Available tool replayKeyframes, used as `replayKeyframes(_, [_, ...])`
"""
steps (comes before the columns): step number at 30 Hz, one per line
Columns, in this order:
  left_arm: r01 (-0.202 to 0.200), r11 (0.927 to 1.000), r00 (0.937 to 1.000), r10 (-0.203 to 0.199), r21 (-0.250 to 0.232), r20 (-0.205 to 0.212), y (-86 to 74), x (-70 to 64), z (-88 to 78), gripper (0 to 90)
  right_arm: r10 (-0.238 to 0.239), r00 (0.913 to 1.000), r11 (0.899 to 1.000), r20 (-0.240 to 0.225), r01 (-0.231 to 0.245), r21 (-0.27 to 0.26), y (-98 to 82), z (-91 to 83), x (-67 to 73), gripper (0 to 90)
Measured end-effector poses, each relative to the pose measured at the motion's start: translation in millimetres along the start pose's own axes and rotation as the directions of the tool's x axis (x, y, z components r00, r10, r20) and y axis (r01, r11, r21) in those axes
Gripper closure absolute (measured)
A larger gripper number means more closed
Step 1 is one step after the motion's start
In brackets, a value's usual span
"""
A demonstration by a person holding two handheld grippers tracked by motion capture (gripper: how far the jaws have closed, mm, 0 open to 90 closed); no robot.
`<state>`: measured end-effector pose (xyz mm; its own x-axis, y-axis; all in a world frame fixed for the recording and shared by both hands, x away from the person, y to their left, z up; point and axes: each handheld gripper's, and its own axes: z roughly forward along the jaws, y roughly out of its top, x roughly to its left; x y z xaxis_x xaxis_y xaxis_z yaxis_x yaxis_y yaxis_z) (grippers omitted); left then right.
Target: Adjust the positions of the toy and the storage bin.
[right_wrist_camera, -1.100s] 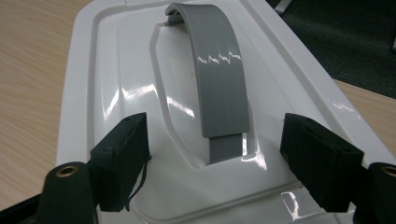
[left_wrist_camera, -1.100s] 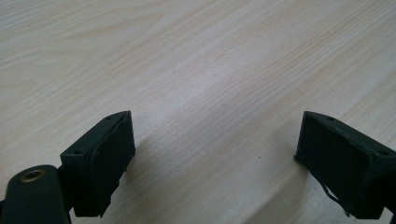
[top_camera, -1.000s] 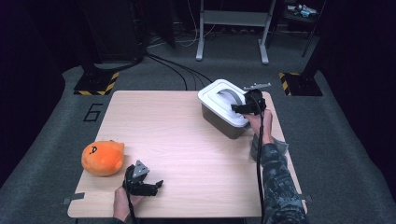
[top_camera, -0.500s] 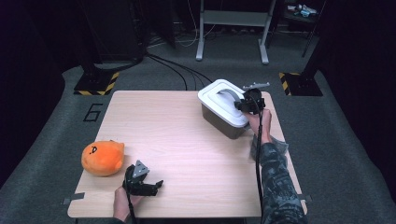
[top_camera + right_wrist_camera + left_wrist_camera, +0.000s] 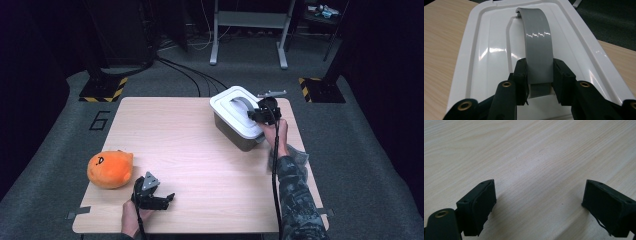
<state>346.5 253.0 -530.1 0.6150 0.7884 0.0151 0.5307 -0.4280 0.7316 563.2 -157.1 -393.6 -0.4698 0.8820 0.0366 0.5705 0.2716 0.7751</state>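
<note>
- Right gripper (image 5: 254, 115): at the far right of the table (image 5: 200, 150), over the white lid (image 5: 227, 102) of the grey box (image 5: 235, 135). In the right gripper view, the right gripper (image 5: 539, 77) has its two black jaws pressed against either side of the grey handle (image 5: 537, 50), near the handle's closer end. Clamped on the handle.
- Change from a second ago: the right jaws have just been closing, with the handle between them. In the earlier high view the gripper sat at the lid's right edge; it now sits slightly further in over the lid. The shift is small.
- Lid: seated on the box, level, no gap seen between the two. The handle arches up along the lid's middle. The box stands at the table's far right corner, in the same spot as before.
- Left gripper (image 5: 162, 199): at the near edge of the table, held low over the bare wood. In the left gripper view, the left gripper (image 5: 537, 202) has its jaws standing wide apart with nothing between them. No movement since the earlier frames.
- Orange plush toy (image 5: 110, 169): lies on the table near its left edge, just beside the left gripper, not touching it. Position unchanged.
- Person: forearms enter from the near side; the right sleeve (image 5: 295, 200) is camouflage-patterned.
</note>
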Motion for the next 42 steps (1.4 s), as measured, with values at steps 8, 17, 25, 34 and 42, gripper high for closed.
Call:
replayKeyframes(8, [0.003,1.0,1.0,-0.003,0.0,-0.001,0.1,0.0,0.0,11.2,-0.021,0.9996,1.0,-0.019,0.021,0.0,-2.2,-2.0,11.1,66.8])
replayKeyframes(17, [0.001,1.0,1.0,-0.001,0.001,-0.001,0.1,0.1,0.0,11.2,-0.019,0.9993,1.0,-0.031,0.019,0.0,-4.4,-3.9,20.0,66.8])
replayKeyframes(25, [-0.002,1.0,1.0,0.002,0.002,-0.001,0.1,0.3,-0.2,11.2,-0.009,0.9991,1.0,-0.041,0.009,0.007,-6.2,-5.5,31.5,66.8])
replayKeyframes(34, [0.001,1.0,1.0,-0.001,0.001,-0.001,0.1,0.1,0.0,11.1,-0.015,0.9986,1.0,-0.05,0.015,0.009,-7.4,-6.1,46.8,66.8])
replayKeyframes(42, [0.003,1.0,1.0,-0.003,-0.001,0.001,0.4,0.3,0.0,11.1,-0.016,0.9977,1.0,-0.067,0.017,0.01,-8.4,-6.0,66.3,66.7])
